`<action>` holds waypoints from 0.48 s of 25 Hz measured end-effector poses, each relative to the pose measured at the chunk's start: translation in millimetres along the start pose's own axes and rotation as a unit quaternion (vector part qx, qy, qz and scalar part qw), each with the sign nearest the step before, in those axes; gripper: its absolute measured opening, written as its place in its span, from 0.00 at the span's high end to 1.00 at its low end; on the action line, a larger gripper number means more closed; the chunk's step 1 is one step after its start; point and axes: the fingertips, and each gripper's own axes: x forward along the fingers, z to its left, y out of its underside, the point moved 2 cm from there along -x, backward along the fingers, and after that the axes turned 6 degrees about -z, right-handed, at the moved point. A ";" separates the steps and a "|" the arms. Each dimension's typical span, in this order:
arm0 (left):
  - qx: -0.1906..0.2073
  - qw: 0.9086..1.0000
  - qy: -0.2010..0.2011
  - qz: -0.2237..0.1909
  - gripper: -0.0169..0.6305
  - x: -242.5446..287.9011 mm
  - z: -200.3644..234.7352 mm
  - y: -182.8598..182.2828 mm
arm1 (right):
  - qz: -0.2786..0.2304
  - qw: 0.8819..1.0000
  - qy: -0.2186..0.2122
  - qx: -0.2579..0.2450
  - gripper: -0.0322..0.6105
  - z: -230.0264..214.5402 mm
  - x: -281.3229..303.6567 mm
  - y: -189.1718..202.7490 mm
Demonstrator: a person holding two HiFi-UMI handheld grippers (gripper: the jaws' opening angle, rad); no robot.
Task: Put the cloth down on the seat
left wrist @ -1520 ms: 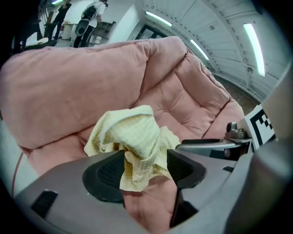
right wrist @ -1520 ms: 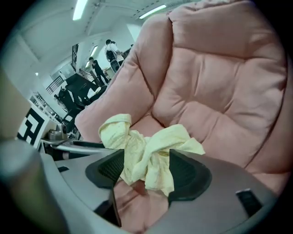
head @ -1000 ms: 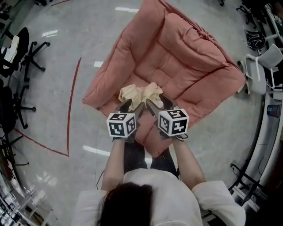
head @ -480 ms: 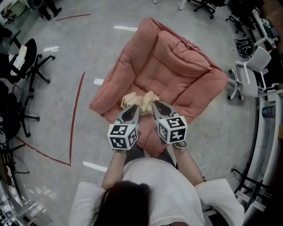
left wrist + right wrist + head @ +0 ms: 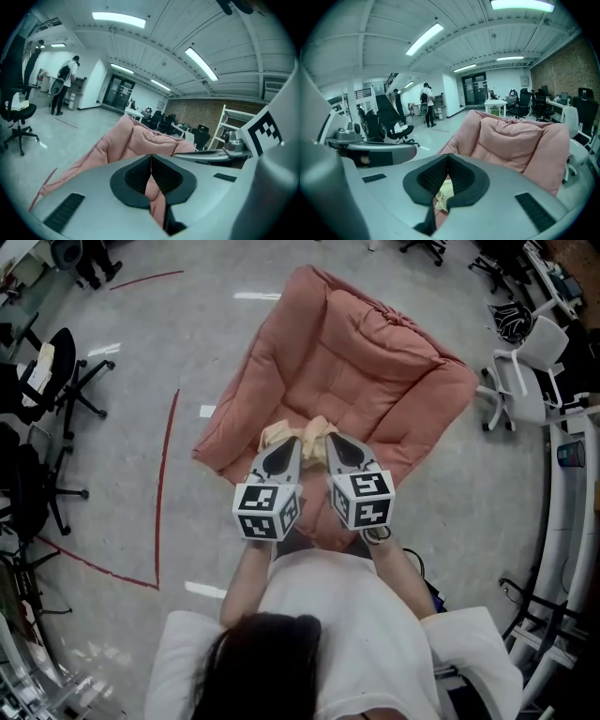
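The cream cloth (image 5: 298, 433) lies crumpled on the front edge of the pink cushioned seat (image 5: 367, 362). Both grippers hover side by side just over its near side. My left gripper (image 5: 287, 442) is shut, its jaws meeting with nothing between them (image 5: 151, 157); only the pink seat (image 5: 136, 140) shows past them. My right gripper (image 5: 334, 439) is shut too, its tips (image 5: 448, 157) touching. A bit of the cloth (image 5: 444, 192) shows below the jaws, loose and not pinched. The seat back (image 5: 513, 133) rises ahead.
Black office chairs (image 5: 52, 371) stand at the left and a white chair (image 5: 527, 381) at the right. A red tape line (image 5: 165, 474) runs on the grey floor left of the seat. People (image 5: 63, 89) stand far off.
Both grippers' jaws have gone from open to shut with nothing in them. The cloth stays on the seat's front edge. The grippers have drawn back a little toward the person.
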 end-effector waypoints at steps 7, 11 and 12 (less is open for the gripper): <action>0.020 1.000 0.013 0.003 0.93 6.3 -13.9 -0.9 | -0.007 1.000 0.005 -0.013 0.91 -3.8 -8.9 -6.7; 0.032 0.999 0.011 0.006 0.93 8.9 -16.0 -0.2 | -0.009 1.000 -0.001 -0.020 0.91 -2.9 -8.4 -8.4; 0.035 0.999 0.010 0.008 0.93 8.9 -15.7 0.5 | -0.008 1.000 -0.002 -0.021 0.91 -2.5 -7.9 -8.3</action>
